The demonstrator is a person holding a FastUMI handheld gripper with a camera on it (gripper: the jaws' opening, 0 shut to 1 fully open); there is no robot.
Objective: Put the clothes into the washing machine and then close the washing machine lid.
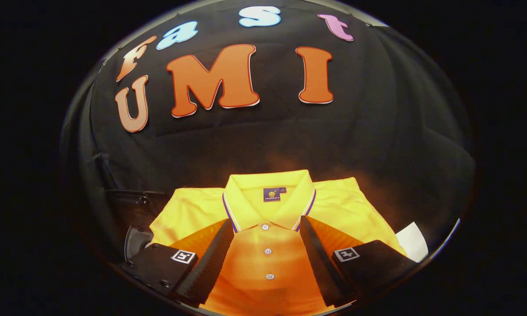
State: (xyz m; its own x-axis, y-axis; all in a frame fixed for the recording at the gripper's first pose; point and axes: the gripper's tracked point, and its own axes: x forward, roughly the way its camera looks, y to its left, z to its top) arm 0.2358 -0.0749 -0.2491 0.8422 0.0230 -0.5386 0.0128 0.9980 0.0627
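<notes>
I see my tongs (267, 228) spread wide apart, pinching nothing. A folded yellow shirt (268, 210) lies flat just ahead, and its buttons and collar sit between the two fingers (215, 254). A white paper (413, 241) peeks out on the right. Something round and gray (136, 239) sits to the left; I cannot tell what.

One folded yellow polo shirt (268, 219) lies in the lower middle of the picture. Three buttons (268, 251) run down its placket, and one small dark label (272, 194) sits inside its collar. One pair of tongs (267, 230) shows at the bottom, its two fingers (211, 259) spread wide apart over the shirt, each carrying one square marker (183, 256). One white sheet corner (413, 245) shows at the lower right. One dark, partly hidden object (136, 206) sits at the lower left.
</notes>
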